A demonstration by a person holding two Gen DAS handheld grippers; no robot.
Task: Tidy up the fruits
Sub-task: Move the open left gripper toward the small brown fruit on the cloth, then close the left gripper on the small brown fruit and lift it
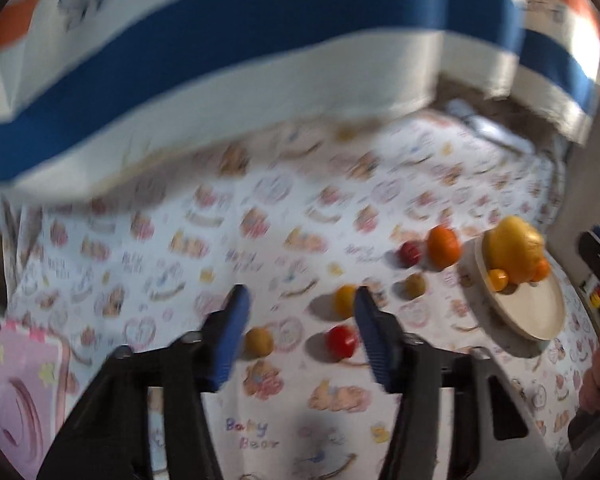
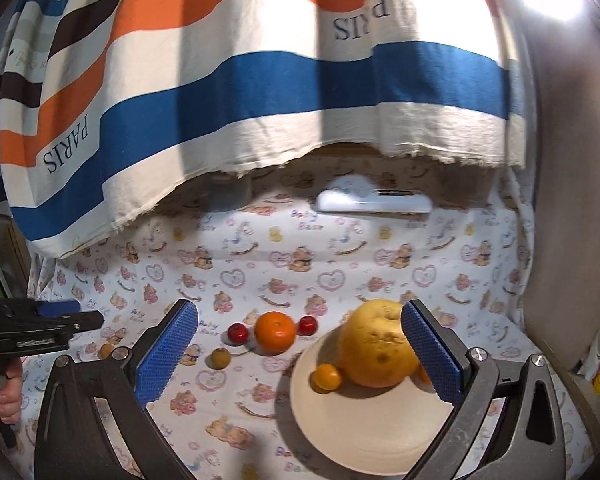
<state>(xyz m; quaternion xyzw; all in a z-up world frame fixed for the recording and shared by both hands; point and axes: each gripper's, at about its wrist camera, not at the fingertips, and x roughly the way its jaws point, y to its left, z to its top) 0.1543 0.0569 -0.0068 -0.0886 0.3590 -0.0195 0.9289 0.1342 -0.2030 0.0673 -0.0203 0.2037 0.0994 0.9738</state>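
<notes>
A cream plate (image 2: 364,440) (image 1: 532,312) holds a big yellow grapefruit (image 2: 378,346) (image 1: 514,250) and a small orange citrus (image 2: 327,377) (image 1: 498,279). On the cloth lie an orange (image 2: 275,331) (image 1: 443,246), two red fruits (image 2: 237,333) (image 2: 308,325), and a brownish fruit (image 2: 220,358). In the left wrist view a red fruit (image 1: 341,341), a yellow fruit (image 1: 344,300) and a tan fruit (image 1: 259,341) lie between my open left gripper's (image 1: 300,312) fingers. My right gripper (image 2: 300,344) is open above the plate, empty.
A striped PARIS cloth (image 2: 260,80) hangs over the back. A white remote-like device (image 2: 374,202) lies at the back. A pink item (image 1: 20,392) sits at the left. The left gripper shows in the right wrist view (image 2: 72,318).
</notes>
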